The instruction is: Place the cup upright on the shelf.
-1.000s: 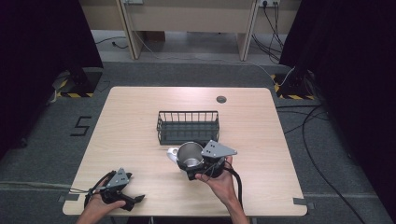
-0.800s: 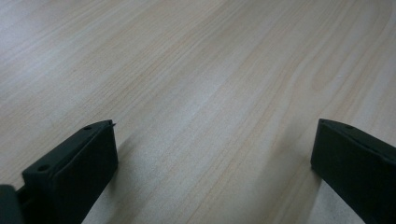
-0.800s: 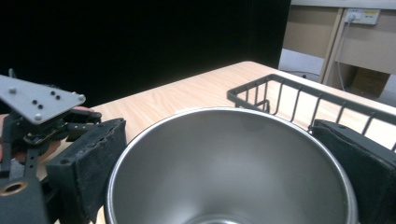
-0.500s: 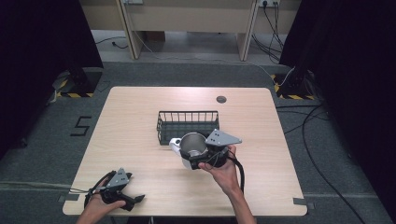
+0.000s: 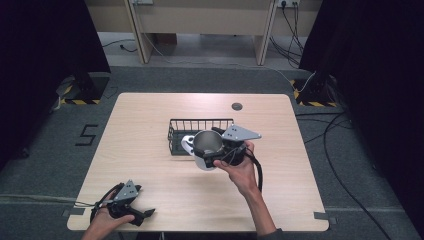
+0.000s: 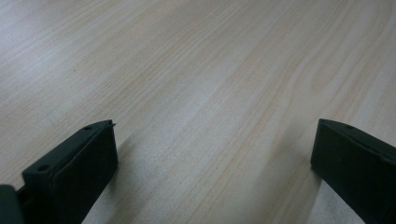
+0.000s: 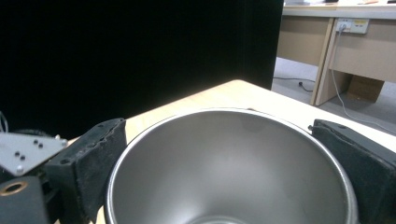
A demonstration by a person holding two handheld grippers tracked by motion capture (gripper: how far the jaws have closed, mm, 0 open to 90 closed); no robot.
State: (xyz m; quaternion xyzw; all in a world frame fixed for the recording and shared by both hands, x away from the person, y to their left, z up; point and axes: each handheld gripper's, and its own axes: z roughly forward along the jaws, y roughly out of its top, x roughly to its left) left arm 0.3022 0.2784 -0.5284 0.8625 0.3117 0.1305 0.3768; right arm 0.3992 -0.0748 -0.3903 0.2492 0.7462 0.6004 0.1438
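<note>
A steel cup (image 5: 207,144) with a white handle is held off the table, tilted, at the near side of the black wire basket (image 5: 200,121). My right gripper (image 5: 214,154) is shut on the cup, one jaw on each side of its rim. In the right gripper view the cup's shiny inside (image 7: 229,163) sits between the two fingers (image 7: 93,154). My left gripper (image 5: 141,216) rests at the table's front left corner, open. Its jaws stand wide apart over bare wood in the left gripper view (image 6: 215,154).
The wooden table (image 5: 150,115) has a small dark round cap (image 5: 237,106) near its far edge. Desks and cables stand on the floor beyond the table, and dark curtains hang on both sides.
My right gripper has carried the cup away from the person and slightly right, up to the basket's near side. The left gripper has stayed put.
</note>
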